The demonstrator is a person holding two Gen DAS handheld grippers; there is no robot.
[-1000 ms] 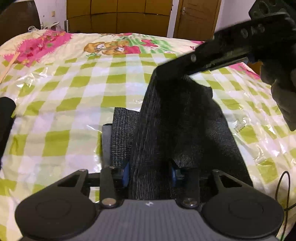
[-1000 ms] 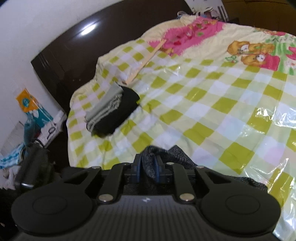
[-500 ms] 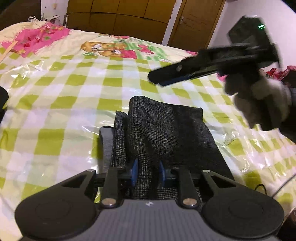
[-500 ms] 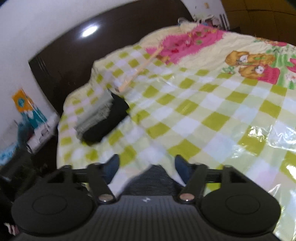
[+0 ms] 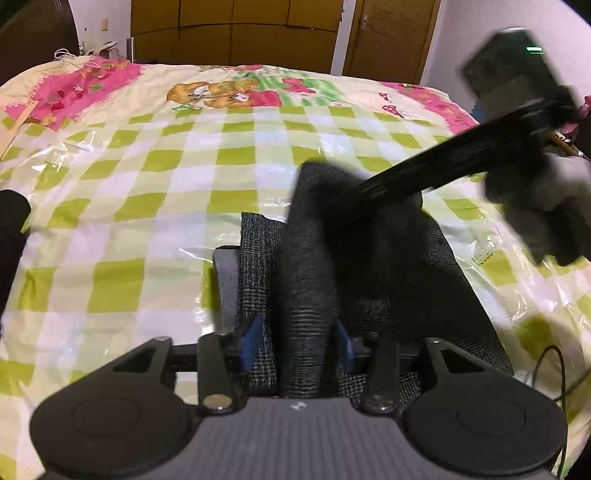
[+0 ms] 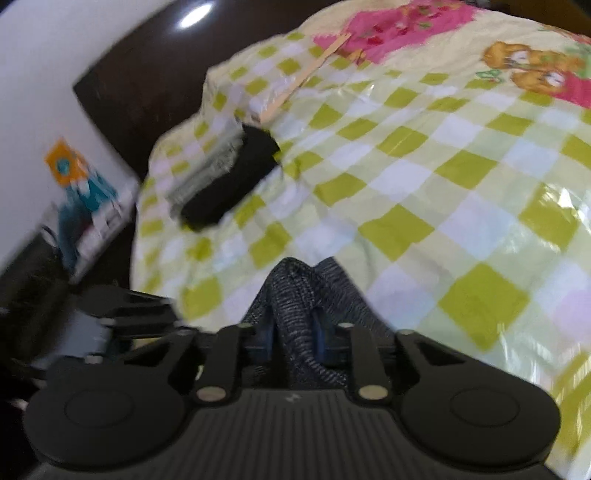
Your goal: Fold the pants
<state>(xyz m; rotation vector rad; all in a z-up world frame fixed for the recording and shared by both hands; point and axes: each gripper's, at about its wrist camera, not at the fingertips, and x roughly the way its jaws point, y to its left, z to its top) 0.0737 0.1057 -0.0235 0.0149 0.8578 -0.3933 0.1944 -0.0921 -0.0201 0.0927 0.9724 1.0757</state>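
Observation:
Dark grey checked pants point(image 5: 388, 280) lie folded on the green-checked bed cover point(image 5: 147, 206). My left gripper point(image 5: 297, 345) sits at their near end, straddling a raised ridge of cloth. Its jaws are opening, and the left blue pad point(image 5: 251, 341) stands clear of the ridge. The right gripper point(image 5: 332, 197) reaches in from the right, held by a gloved hand point(image 5: 535, 210), and bites the far end of the pants. In the right wrist view its jaws are closing, and the right gripper point(image 6: 293, 338) pinches a bunched fold of the pants point(image 6: 299, 291) between its pads.
A stack of folded clothes point(image 6: 221, 181) lies near the bed's corner, with a wooden stick point(image 6: 306, 74) beyond it. A dark headboard point(image 6: 140, 92) and a cluttered side table point(image 6: 85, 206) stand past them. A wardrobe point(image 5: 236, 33) and door point(image 5: 391, 37) back the bed. A cable point(image 5: 554, 369) trails at right.
The right gripper let go of the lifted pants end, which dropped flat, then came down and closed on the cloth again. The left jaws narrowed on the ridge, then widened.

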